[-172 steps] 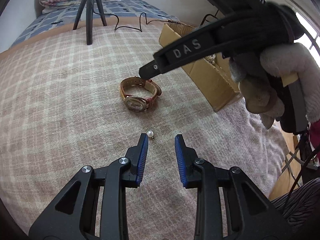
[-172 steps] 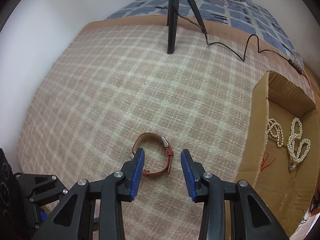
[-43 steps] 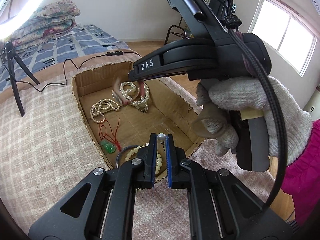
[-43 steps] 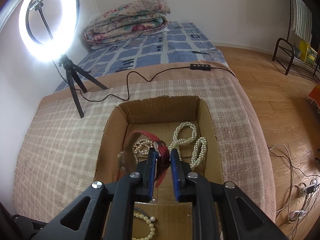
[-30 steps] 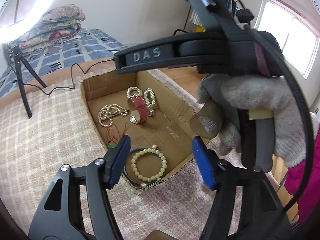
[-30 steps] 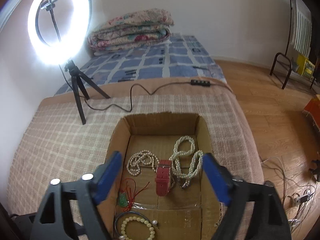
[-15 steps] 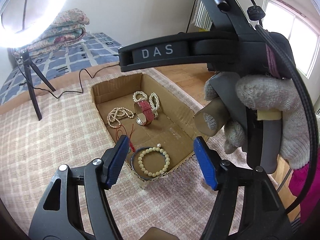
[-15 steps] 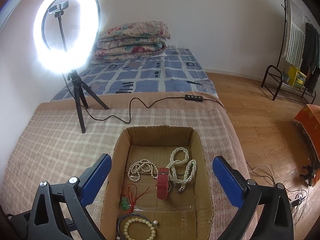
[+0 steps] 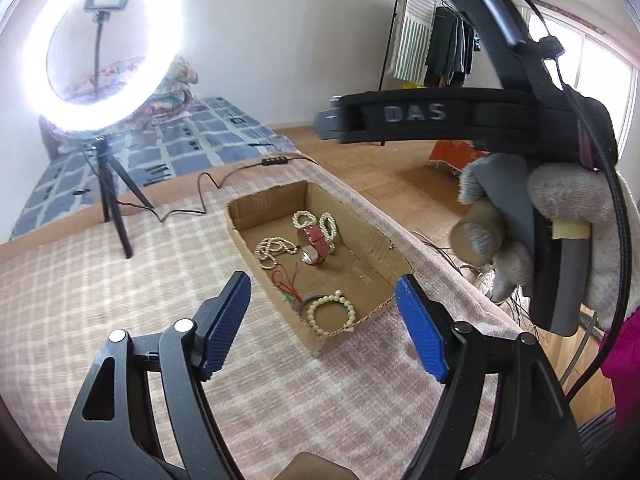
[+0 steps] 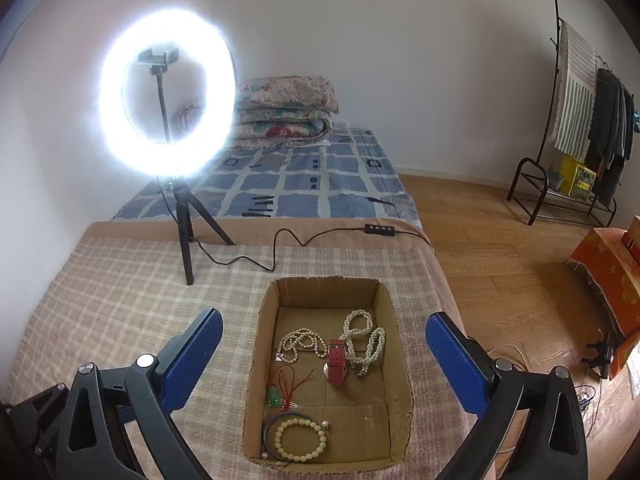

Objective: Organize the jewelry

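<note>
Both the left gripper and right gripper are hanging with jaws just opened wide and empty above the cardboard box at lower centre, so pulling straight away is keeping the watch undisturbed.

Cardboard box, open-topped, shallow, rectangular; sits on the checked blanket, near its right edge. All jewelry lies inside on the box floor.

Contents, far end to near end:
- Long pearl necklace, doubled into loops, far right.
- Smaller pearl strand, loosely bunched, far left.
- Red-strap watch between the two pearl pieces, standing on edge as a closed loop, metal case at its near end; touches the long necklace.
- Green pendant on red cord, mid-left, cord tangled loosely.
- Cream bead bracelet, flat circle, near-left corner, overlapping a dark bangle.
- Single pearl earring just beside the bracelet's far-right rim.
</note>
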